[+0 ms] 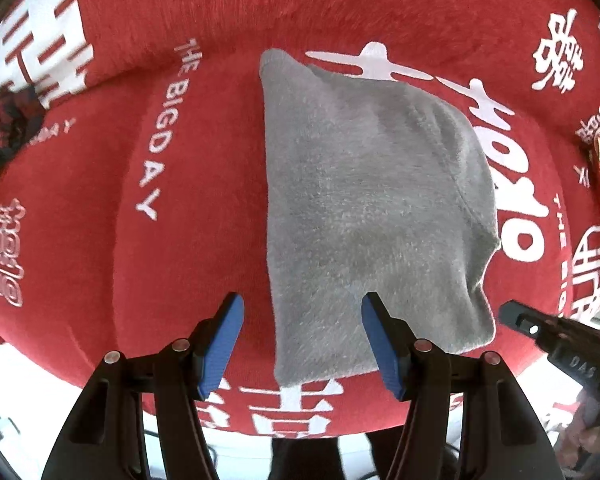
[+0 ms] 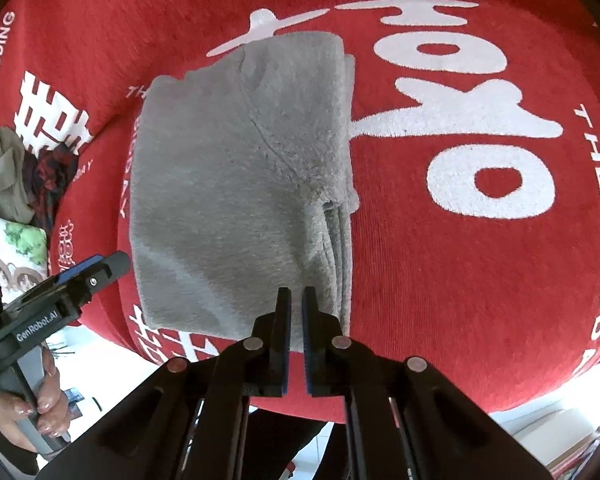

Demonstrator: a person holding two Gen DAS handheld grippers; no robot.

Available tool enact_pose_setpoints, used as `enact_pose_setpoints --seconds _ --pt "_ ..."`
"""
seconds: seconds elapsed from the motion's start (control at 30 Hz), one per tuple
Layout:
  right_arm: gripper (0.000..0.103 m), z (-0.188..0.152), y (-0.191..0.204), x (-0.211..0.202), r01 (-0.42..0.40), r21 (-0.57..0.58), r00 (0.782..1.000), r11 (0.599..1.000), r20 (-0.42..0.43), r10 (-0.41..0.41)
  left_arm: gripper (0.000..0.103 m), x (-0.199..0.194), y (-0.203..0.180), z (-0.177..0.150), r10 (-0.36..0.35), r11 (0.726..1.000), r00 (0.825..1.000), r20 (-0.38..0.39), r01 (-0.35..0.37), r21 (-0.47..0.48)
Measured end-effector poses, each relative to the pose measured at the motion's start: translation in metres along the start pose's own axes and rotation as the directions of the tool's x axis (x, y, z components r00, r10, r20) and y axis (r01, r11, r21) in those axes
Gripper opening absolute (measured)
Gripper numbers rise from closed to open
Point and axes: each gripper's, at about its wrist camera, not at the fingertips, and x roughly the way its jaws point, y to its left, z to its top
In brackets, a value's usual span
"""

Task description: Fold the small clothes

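A grey fleece garment lies folded in a compact rectangle on the red cloth; it also shows in the right wrist view, with stacked layers along its right edge. My left gripper is open and empty, its blue pads straddling the garment's near left corner from above. My right gripper has its jaws nearly closed with a thin gap, nothing between them, just above the garment's near right edge. The right gripper's tip shows in the left view, and the left gripper in the right view.
The red cloth with white lettering covers the whole surface. A pile of other clothes lies at the far left. The cloth's near edge drops off to a white floor.
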Motion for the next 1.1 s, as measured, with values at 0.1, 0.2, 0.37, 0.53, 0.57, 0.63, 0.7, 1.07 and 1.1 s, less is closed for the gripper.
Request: enact_pose_setpoints --seconds 0.1,0.2,0.37,0.53,0.57,0.63,0.7,1.07,1.1 --pt "0.006 0.0 0.003 -0.01 0.006 0.011 1.0 1.0 0.001 -0.006 0.063 -0.012 -0.005 -0.002 0.007 0.999 1.0 0.012 -0.007 0.031" --pt "0.006 0.0 0.008 -0.019 0.01 0.012 1.0 1.0 0.007 -0.01 0.063 -0.022 -0.008 -0.005 0.015 0.999 1.0 0.013 -0.016 0.04" --pt "0.006 -0.001 0.018 -0.036 0.018 0.003 1.0 1.0 0.016 -0.018 0.064 -0.038 -0.007 -0.009 0.009 1.0 1.0 0.012 -0.009 0.01" --pt "0.006 -0.002 0.029 -0.053 0.03 -0.012 0.999 0.999 0.029 -0.03 0.096 -0.062 -0.005 -0.013 -0.002 1.0 0.998 0.065 0.002 -0.01" --pt "0.006 -0.002 0.031 -0.056 0.035 -0.015 0.999 0.999 0.031 -0.034 0.096 -0.064 -0.005 -0.013 -0.002 1.0 0.998 0.063 0.002 -0.008" --pt "0.017 -0.002 0.035 -0.063 0.045 -0.022 0.998 0.999 0.034 -0.044 0.103 -0.07 -0.004 -0.011 0.017 1.0 0.998 0.06 -0.017 -0.014" --pt "0.056 -0.001 0.039 -0.069 0.074 -0.025 0.997 0.997 0.04 -0.072 0.103 -0.076 -0.004 -0.009 0.044 0.999 0.997 0.062 -0.043 -0.016" --pt "0.078 0.002 0.067 -0.099 0.235 -0.084 0.967 0.968 0.116 -0.225 0.103 -0.115 0.005 -0.006 0.078 0.997 0.988 0.134 -0.073 -0.039" --pt "0.078 0.002 0.069 -0.101 0.234 -0.087 0.968 0.968 0.118 -0.223 0.103 -0.116 0.004 -0.006 0.088 0.996 0.988 0.128 -0.084 -0.04"
